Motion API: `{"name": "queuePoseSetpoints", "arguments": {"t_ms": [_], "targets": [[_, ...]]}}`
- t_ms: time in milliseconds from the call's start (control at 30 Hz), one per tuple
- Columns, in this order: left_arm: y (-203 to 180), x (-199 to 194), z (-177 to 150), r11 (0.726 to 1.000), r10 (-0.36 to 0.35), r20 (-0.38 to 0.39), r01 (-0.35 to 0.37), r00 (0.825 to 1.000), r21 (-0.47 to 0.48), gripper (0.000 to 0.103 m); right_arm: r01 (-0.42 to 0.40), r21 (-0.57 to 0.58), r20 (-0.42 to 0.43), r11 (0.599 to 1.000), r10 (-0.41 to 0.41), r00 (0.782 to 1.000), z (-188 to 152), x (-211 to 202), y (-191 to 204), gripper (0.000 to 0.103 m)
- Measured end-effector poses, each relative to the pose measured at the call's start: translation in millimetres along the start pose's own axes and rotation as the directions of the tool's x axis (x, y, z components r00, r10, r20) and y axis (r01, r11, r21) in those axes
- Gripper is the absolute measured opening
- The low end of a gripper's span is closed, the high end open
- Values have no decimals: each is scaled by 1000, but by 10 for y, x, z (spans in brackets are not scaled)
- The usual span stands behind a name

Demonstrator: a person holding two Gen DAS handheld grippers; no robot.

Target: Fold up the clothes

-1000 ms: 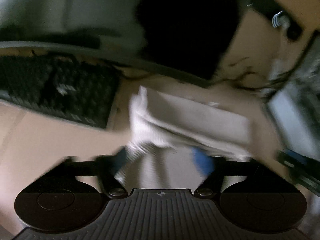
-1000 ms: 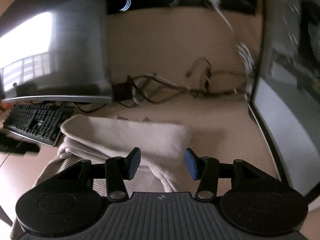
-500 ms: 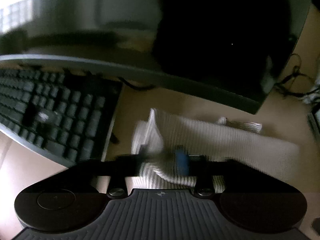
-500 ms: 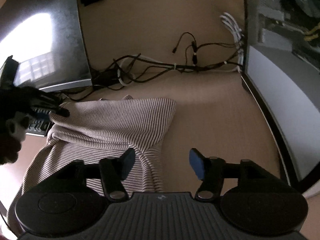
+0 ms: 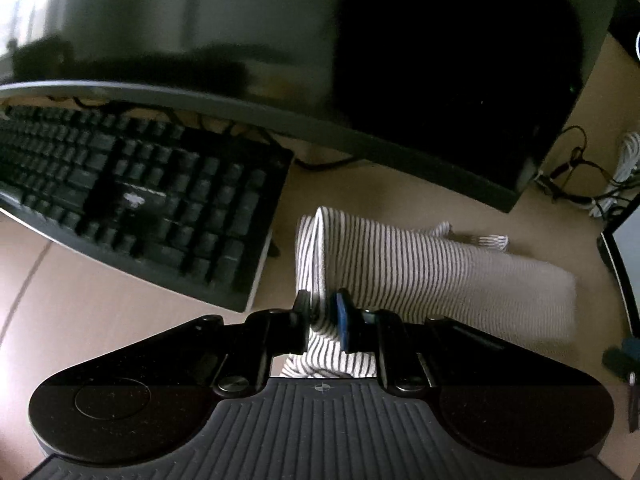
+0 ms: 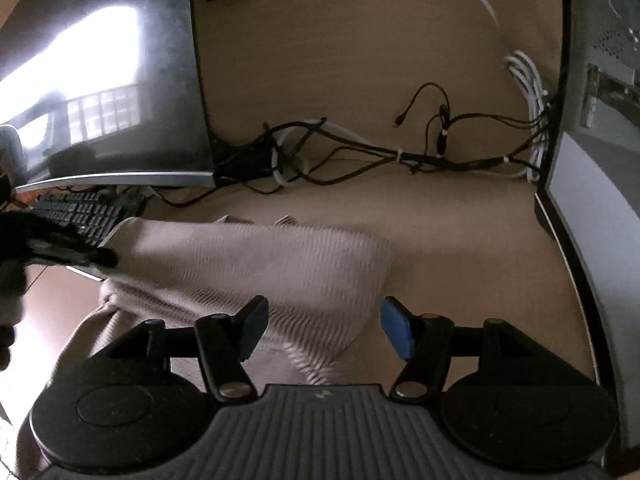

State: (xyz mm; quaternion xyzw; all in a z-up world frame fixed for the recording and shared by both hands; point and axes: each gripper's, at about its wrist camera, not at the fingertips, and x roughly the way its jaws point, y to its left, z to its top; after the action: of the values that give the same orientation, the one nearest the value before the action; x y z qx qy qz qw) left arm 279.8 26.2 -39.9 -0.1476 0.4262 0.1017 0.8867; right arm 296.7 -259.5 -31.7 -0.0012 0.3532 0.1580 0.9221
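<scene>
Left gripper (image 5: 325,307) clenched on a raised fold of the striped beige knit garment (image 5: 420,264), its jaws having just closed, garment on tan desk (image 5: 100,312) beside black keyboard (image 5: 140,188), far end blurred, right gripper (image 6: 320,330) spread, grasping nothing, over the garment's motion-blurred edge.

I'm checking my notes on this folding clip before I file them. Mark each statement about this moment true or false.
1. The left gripper is shut on the striped garment. True.
2. The right gripper is clamped on the garment. False: its jaws stand apart, with a fold of cloth between them but not pinched.
3. A keyboard lies beside the garment. True.
4. The garment is draped over the keyboard. False: it lies on the desk next to it.
5. Tangled cables lie behind the garment. True.
</scene>
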Motion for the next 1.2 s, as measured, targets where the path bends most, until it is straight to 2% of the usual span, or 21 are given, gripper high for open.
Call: {"name": "queuePoseSetpoints", "arguments": {"t_ms": [100, 167, 267, 300, 367, 400, 500, 533, 567, 633, 833, 967, 1133, 1200], "targets": [[-31, -210, 10, 999, -40, 51, 39, 998, 10, 22, 15, 30, 7, 999, -15, 1000, 98, 24, -38, 63], [-136, -339, 18, 993, -112, 79, 109, 991, 41, 41, 10, 25, 13, 1000, -10, 1000, 141, -3, -26, 63], [-313, -332, -1, 964, -241, 63, 231, 969, 131, 60, 5, -20, 4, 1000, -5, 1000, 209, 18, 4, 63], [-371, -305, -32, 955, -261, 47, 250, 964, 160, 61, 2, -33, -2, 999, -2, 1000, 249, 48, 4, 61], [-458, -115, -94, 952, -254, -14, 253, 967, 174, 61, -32, -44, -11, 999, 31, 999, 348, 98, 25, 38], [-494, -3, -122, 952, -245, -51, 250, 968, 174, 60, -50, -46, -14, 998, 49, 999, 402, 124, 37, 35], [-484, 304, -228, 960, -233, -161, 253, 959, 119, 60, -70, -79, -13, 994, 69, 998, 534, 204, 80, 35], [-468, 348, -262, 960, -240, -177, 261, 954, 105, 63, -69, -93, -15, 993, 68, 998, 574, 246, 104, 35], [-455, 374, -282, 958, -252, -190, 273, 949, 92, 73, -69, -93, -21, 993, 68, 997, 613, 303, 111, 37], [-435, 378, -268, 949, -289, -202, 307, 936, 65, 79, -83, -62, -49, 995, 80, 996, 681, 456, 70, 40], [-381, 463, -227, 944, -324, -210, 331, 922, -4, 88, -128, 74, -110, 989, 136, 985, 813, 1032, -98, 40], [-454, 526, -252, 945, -317, -211, 327, 925, 15, 93, -155, 113, -130, 981, 170, 977, 819, 1406, -107, 39], [-546, 539, -274, 952, -277, -218, 298, 936, 70, 94, -183, 108, -173, 977, 200, 964, 690, 1798, -45, 40], [-549, 540, -280, 951, -275, -218, 299, 936, 81, 95, -188, 68, -156, 980, 196, 968, 646, 1824, -8, 32]]}}
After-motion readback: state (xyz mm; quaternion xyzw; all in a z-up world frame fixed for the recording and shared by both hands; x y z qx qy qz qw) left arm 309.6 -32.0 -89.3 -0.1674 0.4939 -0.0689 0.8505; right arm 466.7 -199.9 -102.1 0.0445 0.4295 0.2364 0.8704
